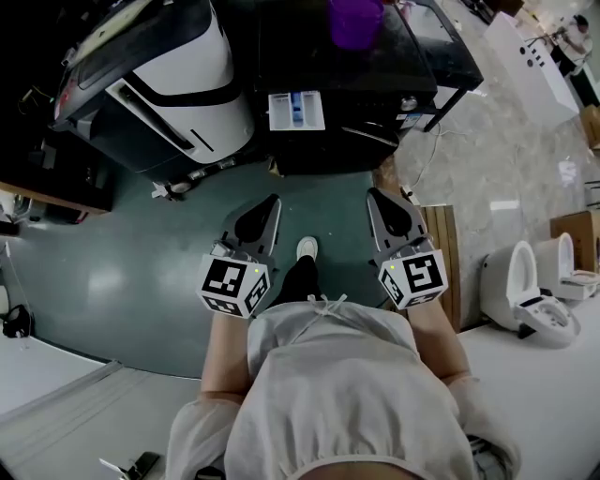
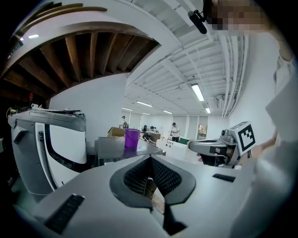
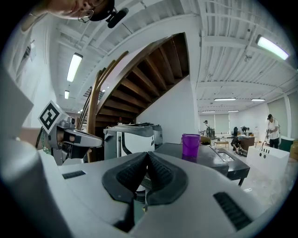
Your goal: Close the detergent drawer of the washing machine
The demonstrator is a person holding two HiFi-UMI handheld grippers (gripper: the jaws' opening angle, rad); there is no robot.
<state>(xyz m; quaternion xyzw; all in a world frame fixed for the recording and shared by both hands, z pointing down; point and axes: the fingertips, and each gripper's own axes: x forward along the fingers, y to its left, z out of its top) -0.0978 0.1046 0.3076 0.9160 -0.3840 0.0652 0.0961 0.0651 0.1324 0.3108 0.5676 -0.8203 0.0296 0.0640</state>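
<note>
The black washing machine (image 1: 352, 94) stands ahead of me at the top of the head view. Its white detergent drawer (image 1: 296, 110) sticks out of the front, open, with a blue insert showing. Both grippers hang in front of my body, well short of the drawer. My left gripper (image 1: 268, 206) is shut with nothing in it, and my right gripper (image 1: 378, 199) is shut and empty too. In the left gripper view the left gripper's (image 2: 150, 158) jaws meet at the tip. In the right gripper view the right gripper's (image 3: 147, 154) jaws also meet.
A purple cup (image 1: 355, 21) stands on the washing machine's top. A large white and black appliance (image 1: 164, 80) stands to its left. A wooden panel (image 1: 441, 248) and white toilets (image 1: 530, 295) are at the right. My shoe (image 1: 307, 247) rests on the green floor (image 1: 112, 281).
</note>
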